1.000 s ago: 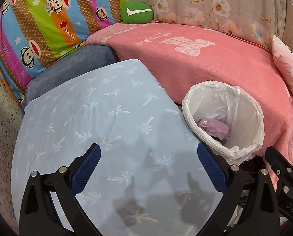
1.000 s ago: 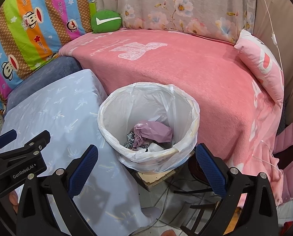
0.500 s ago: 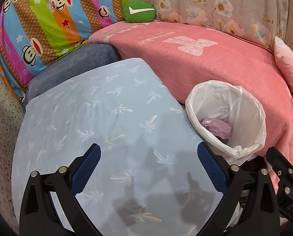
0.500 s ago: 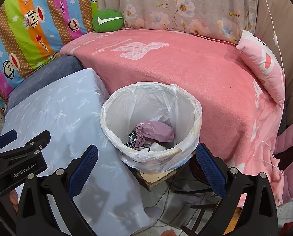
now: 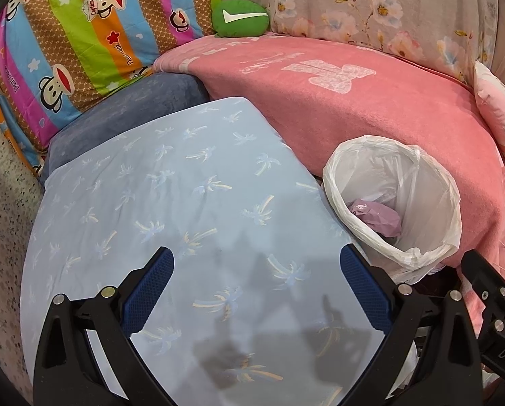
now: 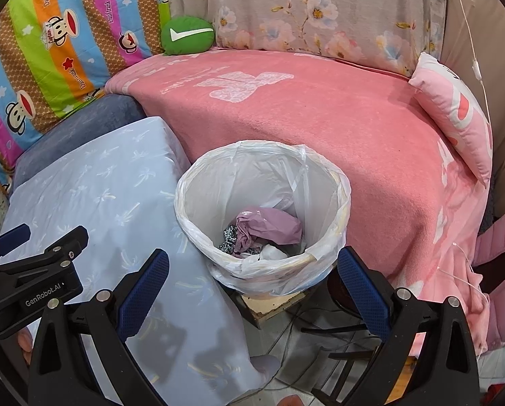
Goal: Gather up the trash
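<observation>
Hovering both empty tongs, left (image 5: pixel 256 284) and right (image 6: pixel 252 284), spread wide, I am risking tipping the lined bin (image 6: pixel 340 199) perched on its wooden block (image 6: pixel 269 308).

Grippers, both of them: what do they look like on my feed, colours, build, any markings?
Both match. The left gripper and the right gripper each have two black plastic fingers in open, triangular frames with silver screws, tipped with blue textured pads. In the right wrist view the left gripper's side reads "GenRobot.AI" in white. In the left wrist view the right one's body shows "DAS". No cables or sleeves show.
</observation>
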Action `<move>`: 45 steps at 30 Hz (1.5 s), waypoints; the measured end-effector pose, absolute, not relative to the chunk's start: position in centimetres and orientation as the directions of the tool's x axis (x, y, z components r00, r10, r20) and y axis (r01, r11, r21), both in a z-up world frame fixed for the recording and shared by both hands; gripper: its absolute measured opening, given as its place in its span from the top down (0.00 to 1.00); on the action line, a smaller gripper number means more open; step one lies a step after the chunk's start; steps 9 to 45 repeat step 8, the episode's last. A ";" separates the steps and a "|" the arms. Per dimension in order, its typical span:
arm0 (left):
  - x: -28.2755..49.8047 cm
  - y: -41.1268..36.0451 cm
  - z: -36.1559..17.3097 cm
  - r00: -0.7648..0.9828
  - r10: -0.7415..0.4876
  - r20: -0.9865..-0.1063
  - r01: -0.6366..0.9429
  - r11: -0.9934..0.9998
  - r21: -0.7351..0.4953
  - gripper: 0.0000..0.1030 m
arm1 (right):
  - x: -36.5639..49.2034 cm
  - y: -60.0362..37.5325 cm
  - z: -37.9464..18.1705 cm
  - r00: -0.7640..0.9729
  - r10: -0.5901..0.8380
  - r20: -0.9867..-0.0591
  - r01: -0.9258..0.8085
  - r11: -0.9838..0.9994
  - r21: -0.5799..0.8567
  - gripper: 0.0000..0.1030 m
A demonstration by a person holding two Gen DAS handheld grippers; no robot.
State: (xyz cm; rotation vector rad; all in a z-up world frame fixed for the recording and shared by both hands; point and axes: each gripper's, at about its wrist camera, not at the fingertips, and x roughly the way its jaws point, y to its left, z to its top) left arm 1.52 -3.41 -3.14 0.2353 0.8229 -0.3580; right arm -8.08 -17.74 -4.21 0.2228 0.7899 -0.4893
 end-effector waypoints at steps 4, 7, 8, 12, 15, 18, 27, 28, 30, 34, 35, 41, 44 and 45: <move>1.5 -3.5 -3.2 0.622 -0.214 -0.753 0.404 0.912 0.075 0.08 | -7.9 -17.7 -4.2 0.598 -0.337 -0.727 0.502 0.865 0.011 0.06; 1.6 -3.5 -3.3 0.612 -0.223 -0.759 0.413 0.908 0.067 0.08 | -7.8 -17.8 -4.3 0.599 -0.336 -0.727 0.503 0.864 0.015 0.06; 1.7 -3.6 -3.3 0.610 -0.222 -0.761 0.412 0.909 0.066 0.08 | -7.7 -17.8 -4.3 0.598 -0.336 -0.728 0.504 0.864 0.015 0.06; 1.7 -3.6 -3.3 0.610 -0.222 -0.761 0.412 0.909 0.066 0.08 | -7.7 -17.8 -4.3 0.598 -0.336 -0.728 0.504 0.864 0.015 0.06; 1.7 -3.6 -3.3 0.610 -0.222 -0.761 0.412 0.909 0.066 0.08 | -7.7 -17.8 -4.3 0.598 -0.336 -0.728 0.504 0.864 0.015 0.06; 1.7 -3.6 -3.3 0.610 -0.222 -0.761 0.412 0.909 0.066 0.08 | -7.7 -17.8 -4.3 0.598 -0.336 -0.728 0.504 0.864 0.015 0.06; 1.7 -3.6 -3.3 0.610 -0.222 -0.761 0.412 0.909 0.066 0.08 | -7.7 -17.8 -4.3 0.598 -0.336 -0.728 0.504 0.864 0.015 0.06; 1.7 -3.6 -3.3 0.610 -0.222 -0.761 0.412 0.909 0.066 0.08 | -7.7 -17.8 -4.3 0.598 -0.336 -0.728 0.504 0.864 0.015 0.06; 1.7 -3.6 -3.3 0.610 -0.222 -0.761 0.412 0.909 0.066 0.08 | -7.7 -17.8 -4.3 0.598 -0.336 -0.728 0.504 0.864 0.015 0.06; 1.7 -3.6 -3.3 0.610 -0.222 -0.761 0.412 0.909 0.066 0.08 | -7.7 -17.8 -4.3 0.598 -0.336 -0.728 0.504 0.864 0.015 0.06; 1.7 -3.6 -3.3 0.610 -0.222 -0.761 0.412 0.909 0.066 0.08 | -7.7 -17.8 -4.3 0.598 -0.336 -0.728 0.504 0.864 0.015 0.06; 1.7 -3.6 -3.3 0.610 -0.222 -0.761 0.412 0.909 0.066 0.08 | -7.7 -17.8 -4.3 0.598 -0.336 -0.728 0.504 0.864 0.015 0.06; 1.7 -3.6 -3.3 0.610 -0.222 -0.761 0.412 0.909 0.066 0.08 | -7.7 -17.8 -4.3 0.598 -0.336 -0.728 0.504 0.864 0.015 0.06; 1.7 -3.6 -3.3 0.610 -0.222 -0.761 0.412 0.909 0.066 0.08 | -7.7 -17.8 -4.3 0.598 -0.336 -0.728 0.504 0.864 0.015 0.06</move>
